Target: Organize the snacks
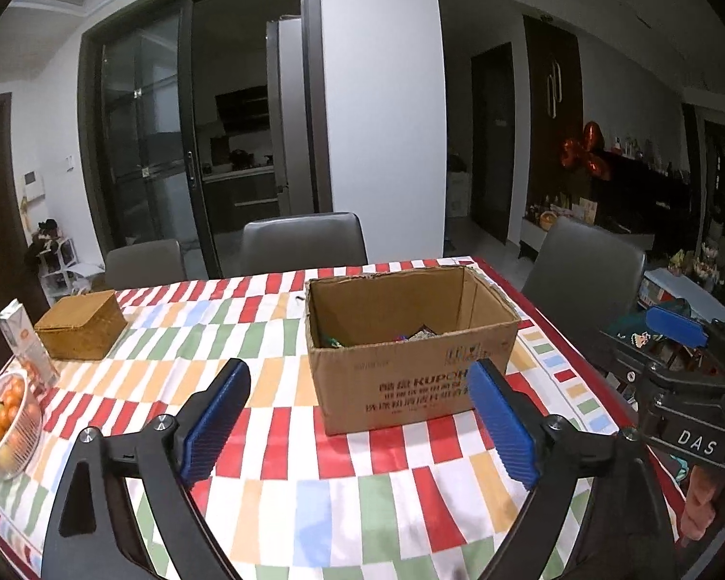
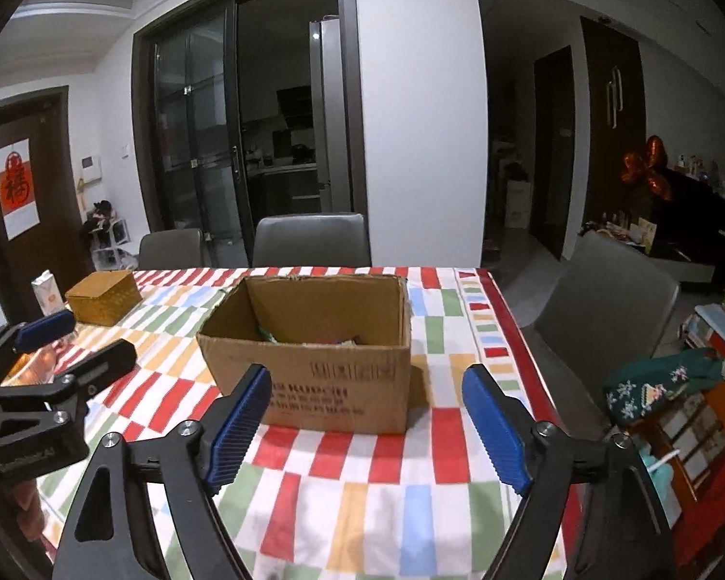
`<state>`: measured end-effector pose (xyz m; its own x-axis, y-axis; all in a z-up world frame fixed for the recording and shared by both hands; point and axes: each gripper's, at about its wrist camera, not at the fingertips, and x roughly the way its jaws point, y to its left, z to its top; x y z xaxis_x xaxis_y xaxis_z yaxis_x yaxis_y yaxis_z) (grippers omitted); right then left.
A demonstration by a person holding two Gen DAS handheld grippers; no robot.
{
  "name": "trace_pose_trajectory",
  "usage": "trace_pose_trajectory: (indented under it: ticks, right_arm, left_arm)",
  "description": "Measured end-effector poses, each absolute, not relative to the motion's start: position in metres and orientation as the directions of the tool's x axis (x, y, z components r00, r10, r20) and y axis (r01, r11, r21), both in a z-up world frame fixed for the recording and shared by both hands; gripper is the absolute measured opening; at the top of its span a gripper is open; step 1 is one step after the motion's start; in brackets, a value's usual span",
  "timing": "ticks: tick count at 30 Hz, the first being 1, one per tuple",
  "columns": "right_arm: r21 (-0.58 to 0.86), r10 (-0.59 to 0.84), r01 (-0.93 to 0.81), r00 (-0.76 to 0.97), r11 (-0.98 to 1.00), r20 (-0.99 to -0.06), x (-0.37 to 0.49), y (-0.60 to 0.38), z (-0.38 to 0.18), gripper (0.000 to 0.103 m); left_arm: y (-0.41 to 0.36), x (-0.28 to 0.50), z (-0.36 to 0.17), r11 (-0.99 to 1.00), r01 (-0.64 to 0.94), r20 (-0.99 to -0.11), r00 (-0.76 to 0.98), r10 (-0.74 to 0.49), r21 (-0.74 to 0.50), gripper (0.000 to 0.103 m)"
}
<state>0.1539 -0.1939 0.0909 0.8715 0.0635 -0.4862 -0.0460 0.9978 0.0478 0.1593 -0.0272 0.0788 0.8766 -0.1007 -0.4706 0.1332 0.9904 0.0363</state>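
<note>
Matt brown cardboard box point(image 1: 411, 353), woven wicker box point(image 1: 79, 324) — ribbed blue plastic pads point(image 1: 217, 420), smooth checked tablecloth point(image 1: 275, 435)

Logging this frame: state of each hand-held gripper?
Left hand-held gripper: open, holding nothing.
Right hand-held gripper: open, holding nothing.

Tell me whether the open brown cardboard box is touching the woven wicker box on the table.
Apart. In the left wrist view, checkered tablecloth shows between the cardboard box and the wicker box.
</note>
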Motion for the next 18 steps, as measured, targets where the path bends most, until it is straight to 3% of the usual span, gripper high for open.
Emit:
trace_pose_trajectory:
  ticks: [18]
  right_arm:
    - [0.028,0.044,-0.035,0.878,0.999,-0.477,0.099,-0.189,0.085,0.088]
  left_arm:
    - [-0.020,0.110,0.076,0.991,0.128,-0.454,0.885,-0.103,0.024,0.103]
